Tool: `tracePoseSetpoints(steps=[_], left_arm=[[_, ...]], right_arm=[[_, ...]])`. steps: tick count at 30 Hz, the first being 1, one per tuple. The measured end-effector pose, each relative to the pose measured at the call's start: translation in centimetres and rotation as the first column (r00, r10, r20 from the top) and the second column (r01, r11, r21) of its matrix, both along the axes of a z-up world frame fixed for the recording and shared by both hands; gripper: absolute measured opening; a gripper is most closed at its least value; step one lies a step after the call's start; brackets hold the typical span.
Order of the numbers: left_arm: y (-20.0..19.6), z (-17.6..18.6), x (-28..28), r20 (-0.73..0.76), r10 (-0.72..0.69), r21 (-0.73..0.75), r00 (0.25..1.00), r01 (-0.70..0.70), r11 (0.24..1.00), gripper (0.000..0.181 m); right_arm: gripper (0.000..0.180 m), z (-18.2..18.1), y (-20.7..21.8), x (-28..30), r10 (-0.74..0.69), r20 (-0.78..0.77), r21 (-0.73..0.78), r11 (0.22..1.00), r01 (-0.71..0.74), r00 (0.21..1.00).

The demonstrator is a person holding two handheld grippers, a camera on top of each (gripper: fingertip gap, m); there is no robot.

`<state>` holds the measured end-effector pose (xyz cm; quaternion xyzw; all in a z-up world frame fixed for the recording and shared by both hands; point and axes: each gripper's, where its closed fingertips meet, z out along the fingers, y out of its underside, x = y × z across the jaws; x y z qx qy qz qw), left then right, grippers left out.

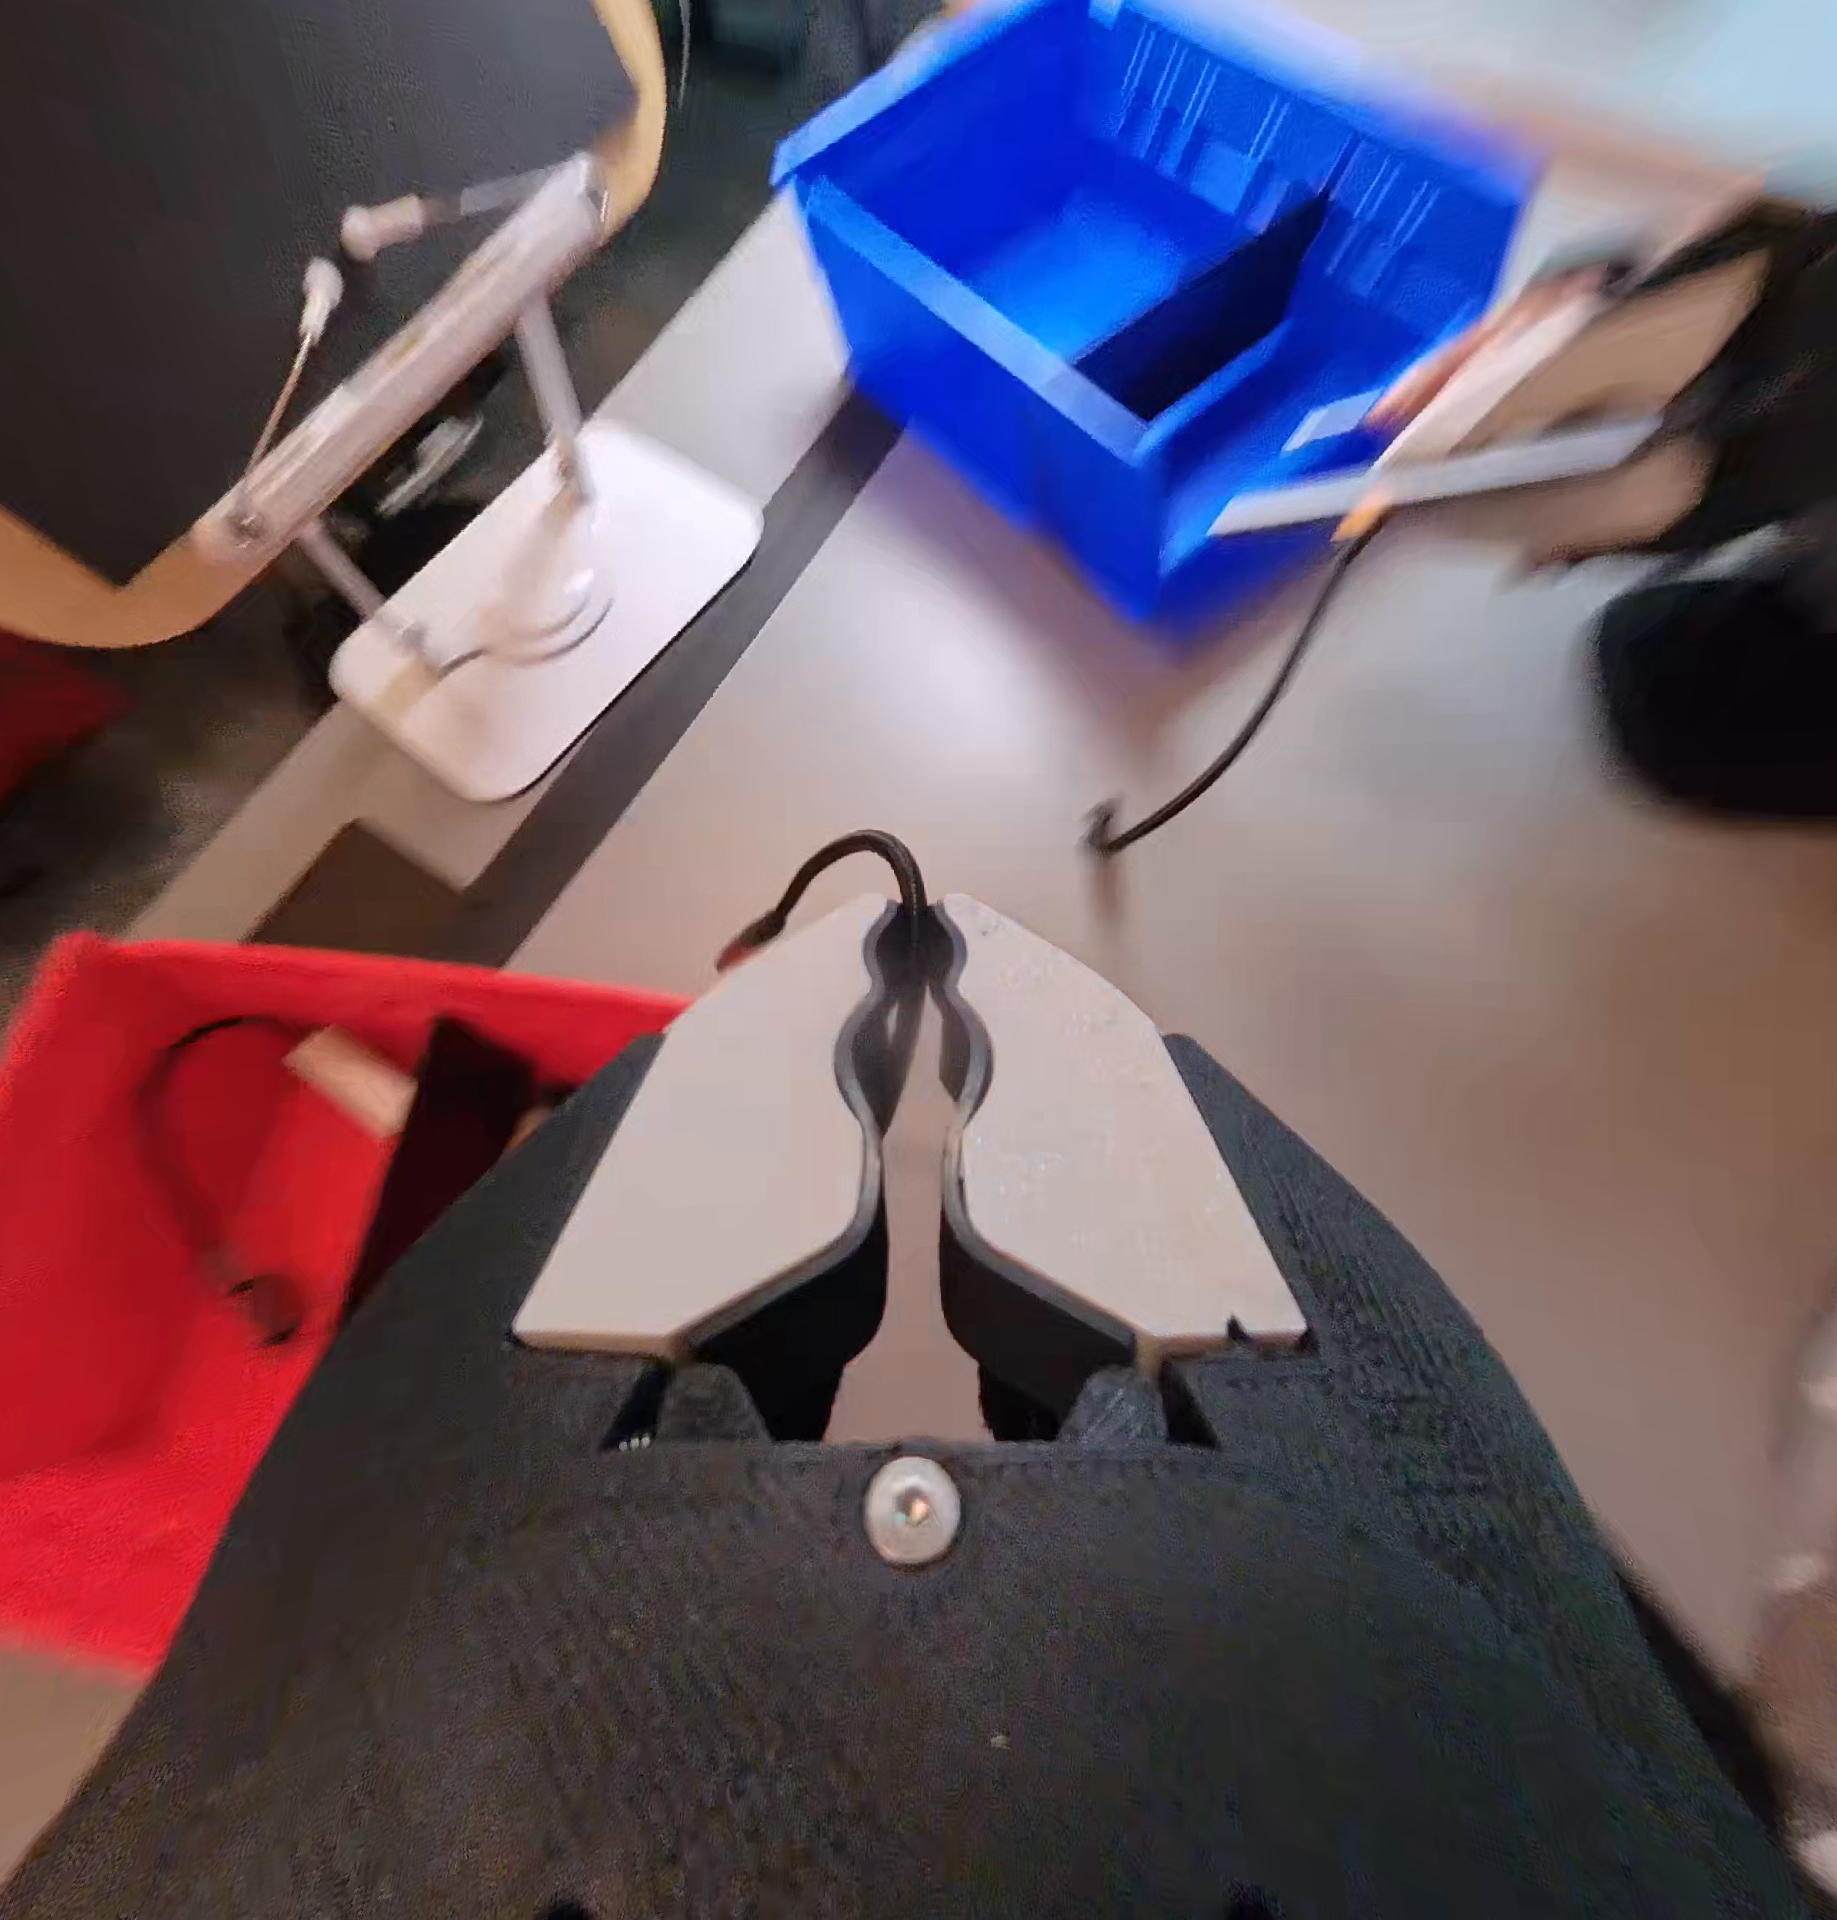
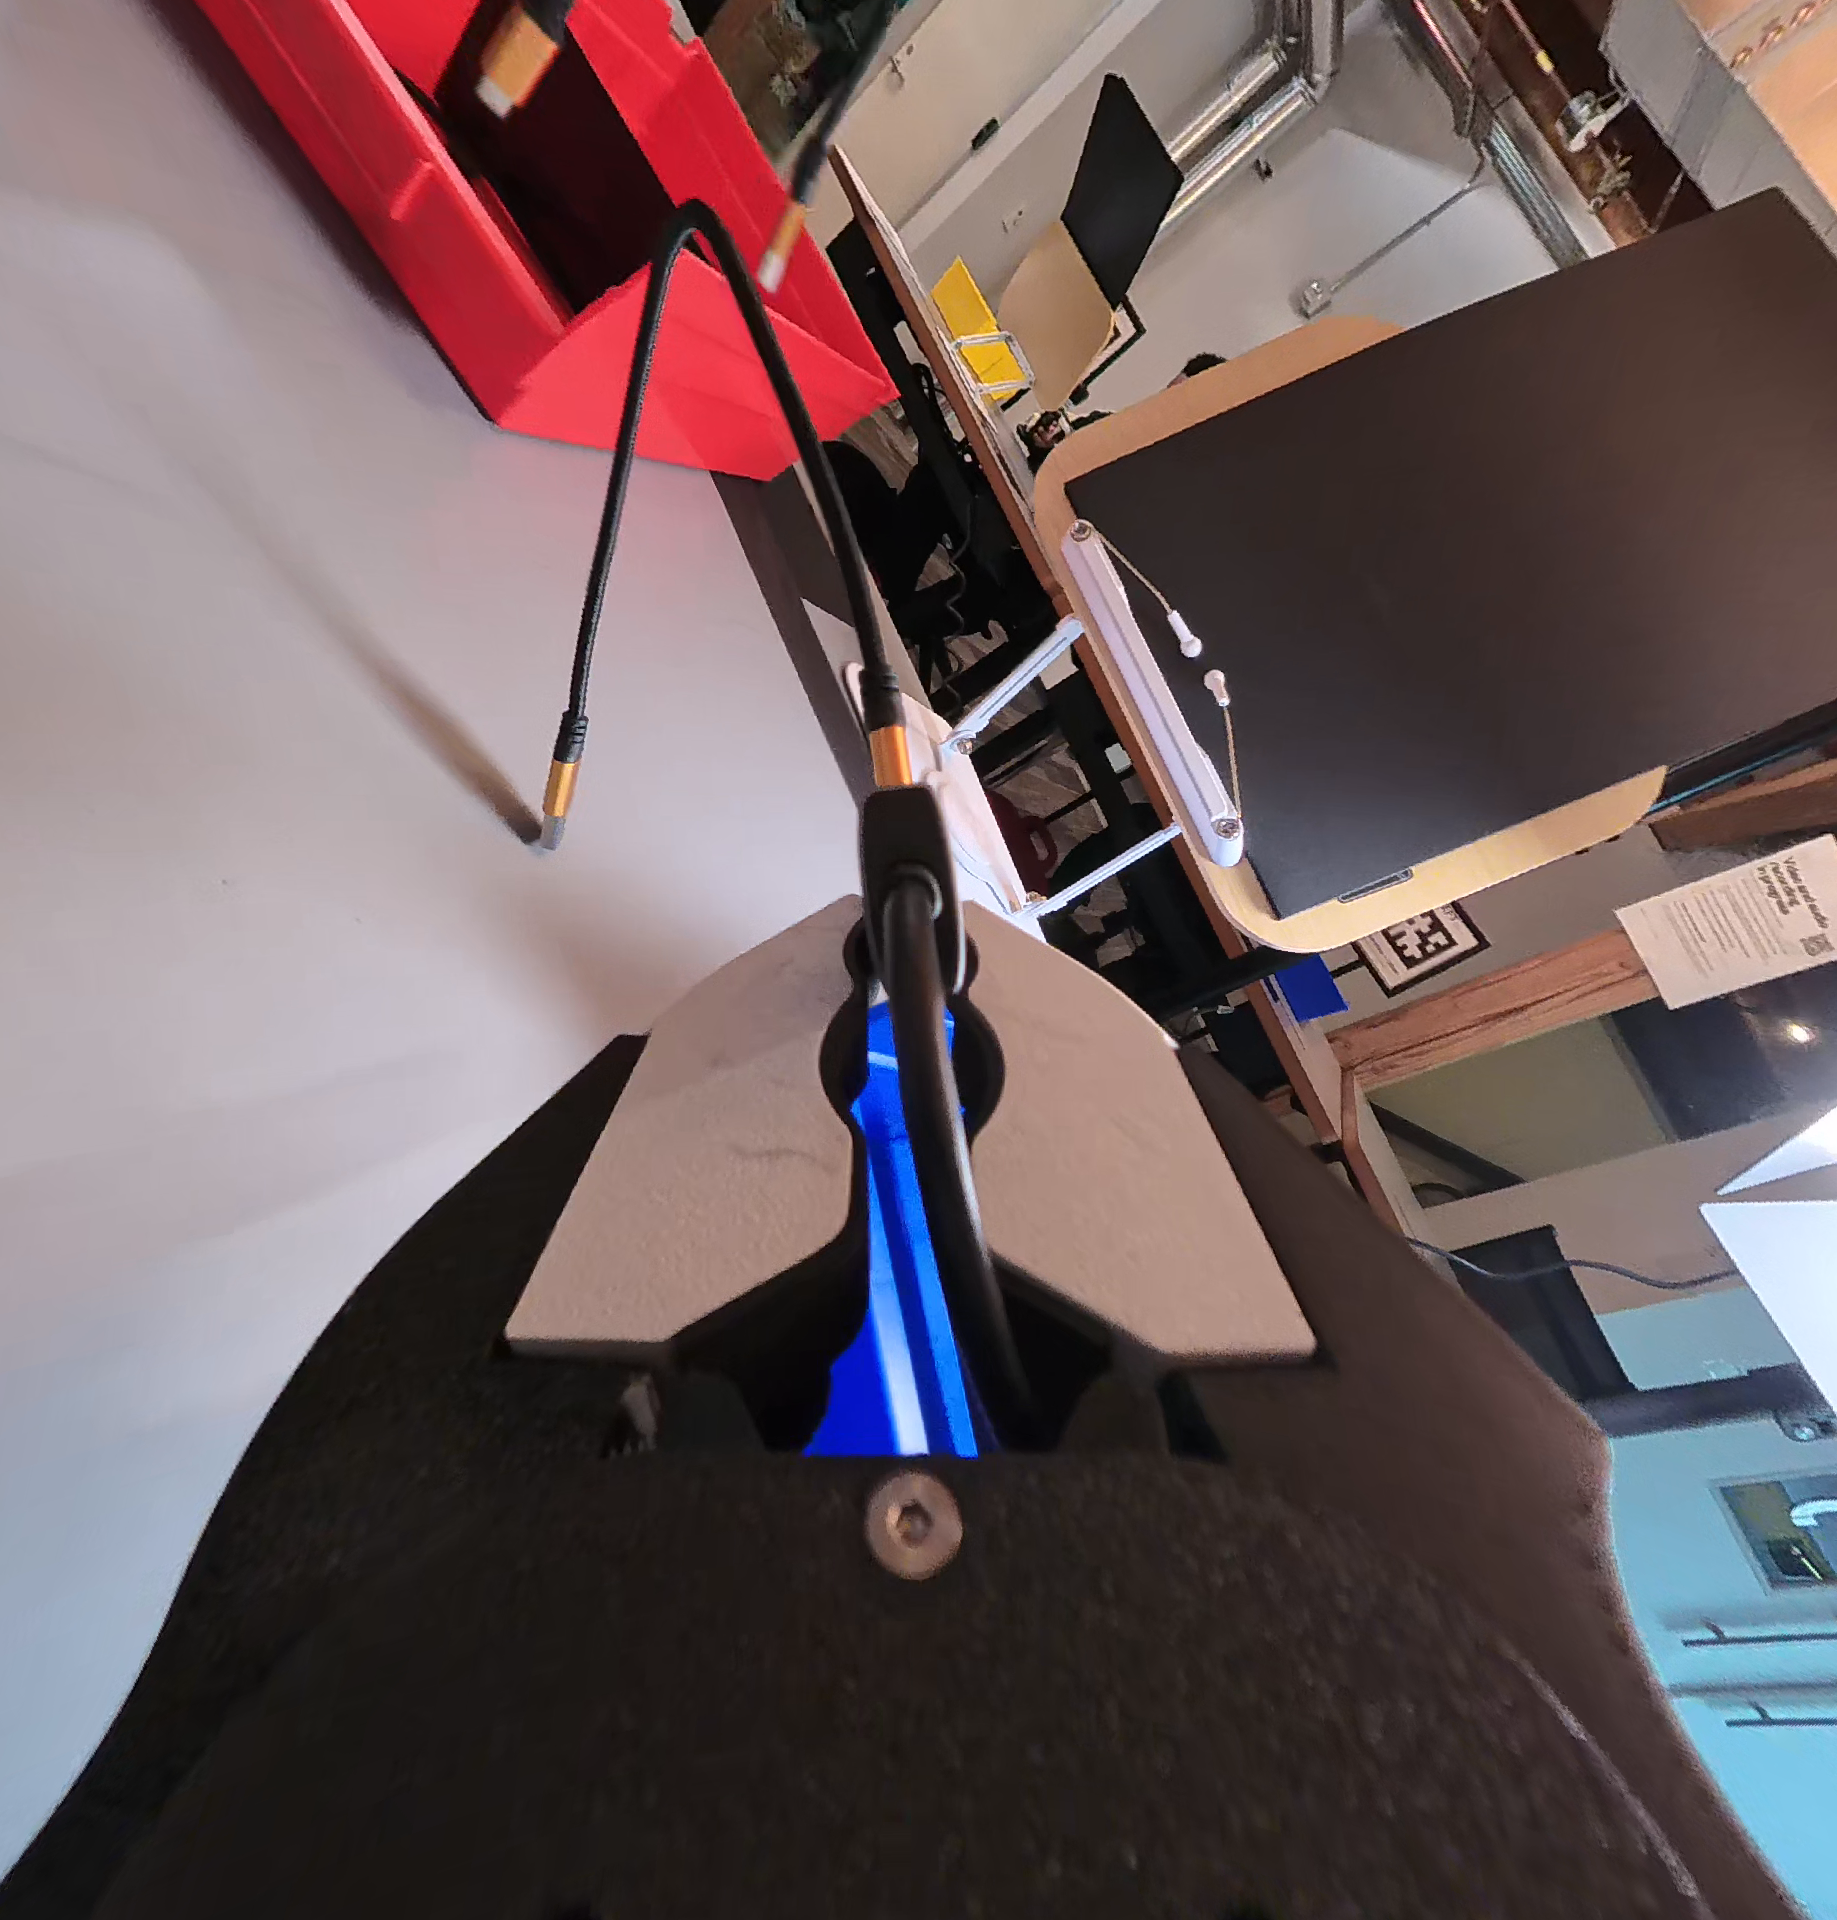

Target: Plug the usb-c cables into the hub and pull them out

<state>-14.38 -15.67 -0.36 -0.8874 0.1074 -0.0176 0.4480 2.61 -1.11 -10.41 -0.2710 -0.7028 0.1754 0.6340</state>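
Holding a thin black cable (image 1: 872,862) in the closed left gripper (image 1: 914,920), while the right gripper (image 2: 909,961) is clamping the dark hub (image 2: 898,842).

A braided usb-c cable (image 2: 748,312) with an orange collar is sitting in the hub, and its free plug (image 2: 563,795) is hanging over the grey table (image 2: 218,623), almost touching it. I am judging that the loop may catch on the red bin (image 2: 685,353) if the hub is swinging, or the narrow grip on the hub may slip under a pull. The red bin is holding a dark divider, an orange-tipped connector and one more cable; the blue bin (image 1: 1153,312) is showing only a dark divider inside.
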Motion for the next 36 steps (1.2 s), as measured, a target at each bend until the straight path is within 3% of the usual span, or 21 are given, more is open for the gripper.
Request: tracePoseSetpoints(steps=[3, 6, 10, 12, 15, 17, 19, 21, 22, 25, 29, 36], left_arm=[[0.0, 0.7, 1.5, 0.344, -0.023, 0.133, 0.939, -0.025, 0.991, 0.004], [0.0, -3.2, 1.5, 0.617, 0.009, 0.152, 0.787, -0.131, 0.980, 0.004], [-0.6, -10.6, 1.0, 0.819, 0.104, 0.076, 0.564, -0.286, 0.955, 0.004], [-1.2, -12.8, 0.8, 0.855, 0.130, 0.055, 0.502, -0.337, 0.940, 0.004], [-2.2, -15.2, 1.3, 0.809, 0.187, 0.021, 0.557, -0.346, 0.938, 0.004], [-3.0, -16.5, 1.7, 0.683, 0.234, -0.006, 0.692, -0.315, 0.949, 0.007], [-3.9, -17.5, 0.9, 0.361, 0.289, -0.007, 0.886, -0.308, 0.951, 0.022], [-4.0, -16.5, 1.1, 0.067, 0.253, 0.058, 0.965, -0.257, 0.965, 0.029], [-3.7, -15.8, 2.3, 0.009, 0.182, 0.071, 0.983, -0.182, 0.981, 0.029], [-2.4, -16.7, 7.0, 0.013, -0.046, -0.043, 0.999, 0.047, 0.998, 0.033], [-0.3, -20.9, 9.9, -0.054, -0.266, -0.226, 0.962, 0.248, 0.942, 0.033], [1.5, -23.0, 11.0, 0.052, -0.387, -0.338, 0.921, 0.381, 0.861, 0.025]], right_arm=[[0.011, 0.2, 0.7, 0.2, -0.024, -0.007, -0.001, 1.000, 0.024, 1.000], [0.010, 0.2, 1.3, 0.5, -0.045, -0.010, -0.007, 0.999, 0.045, 0.999], [0.011, -0.1, 1.7, 0.7, -0.056, -0.007, -0.016, 0.998, 0.056, 0.998], [0.010, -0.2, 1.8, 0.6, -0.057, -0.004, -0.019, 0.998, 0.057, 0.998], [0.010, -0.5, 1.7, 0.5, -0.051, 0.002, -0.019, 0.999, 0.051, 0.999], [0.010, -0.7, 1.6, 0.4, -0.048, 0.009, -0.015, 0.999, 0.049, 0.999], [0.010, -0.8, 1.5, 0.4, -0.047, 0.014, -0.010, 0.999, 0.047, 0.999], [0.010, -1.0, 1.4, 0.3, -0.043, 0.017, -0.011, 0.999, 0.043, 0.999], [0.010, -1.1, 1.4, 0.2, -0.040, 0.021, -0.013, 0.999, 0.041, 0.999], [0.010, -1.4, 1.1, 0.0, -0.033, 0.033, -0.009, 0.999, 0.033, 0.999], [0.010, -1.7, 0.8, 0.1, -0.029, 0.040, 0.004, 1.000, 0.029, 0.999], [0.010, -2.1, 1.1, 0.3, -0.022, 0.049, -0.004, 1.000, 0.022, 0.999]])
